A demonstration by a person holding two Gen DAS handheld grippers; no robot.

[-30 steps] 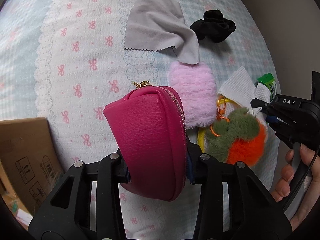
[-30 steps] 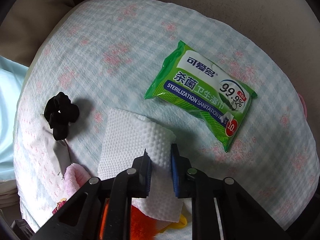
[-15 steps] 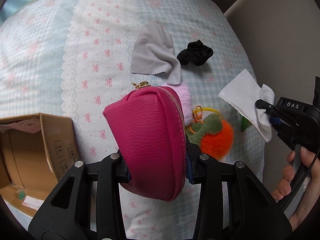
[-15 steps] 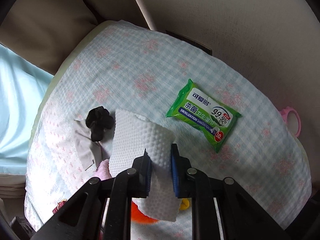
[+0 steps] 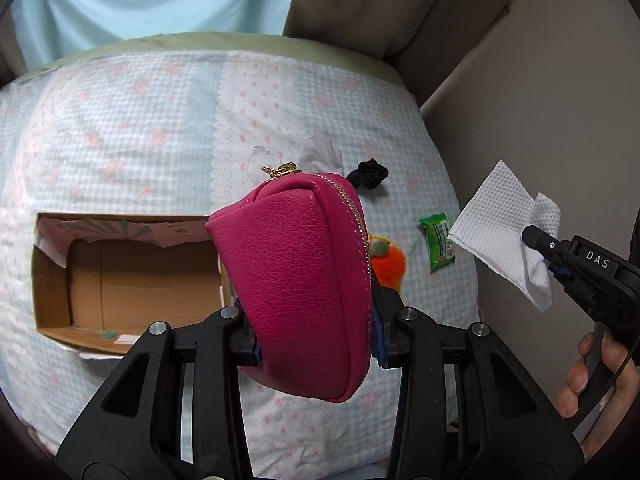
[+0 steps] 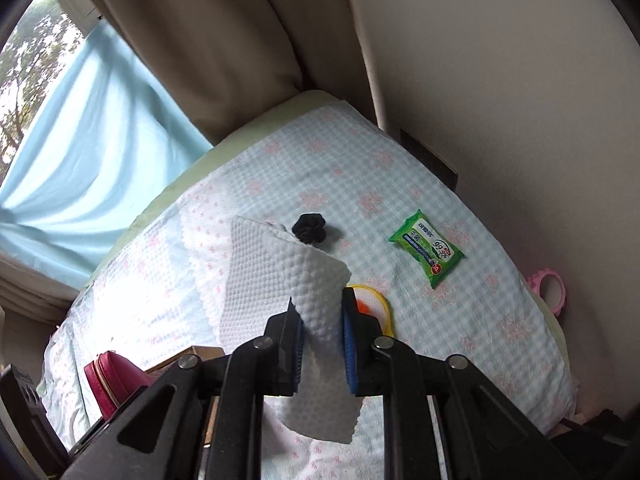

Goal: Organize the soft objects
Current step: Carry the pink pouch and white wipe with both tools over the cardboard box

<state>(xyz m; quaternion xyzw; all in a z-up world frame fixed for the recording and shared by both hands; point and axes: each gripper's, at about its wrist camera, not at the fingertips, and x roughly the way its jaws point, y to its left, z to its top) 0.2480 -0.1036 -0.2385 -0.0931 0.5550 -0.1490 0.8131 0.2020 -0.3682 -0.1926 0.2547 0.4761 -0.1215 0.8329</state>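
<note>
A: Left claw?
B: Clenched on a magenta zip pouch, pads pressing both flat sides. Pouch held up off the bed, gold zipper pull at its far end.

A: Right claw?
B: Gripping a white embossed paper towel. Sheet is bunched between the blue pads, one flap fanning up to the left, another hanging below the fingers. In the left wrist view the same towel hangs in the air by the wall, clear of the bedding.

A: What is lying on the bed?
B: Open cardboard box to the left, partly behind the pouch. Grey cloth and black scrunchie just beside each other, further off. Orange-and-green plush with a yellow ring peeks out right of the pouch. Green wet-wipe pack sits apart, nearer the wall.

A: Anything else?
B: Pink ring toy at the bed's right edge against the wall. Light blue curtain beyond the bed head.
</note>
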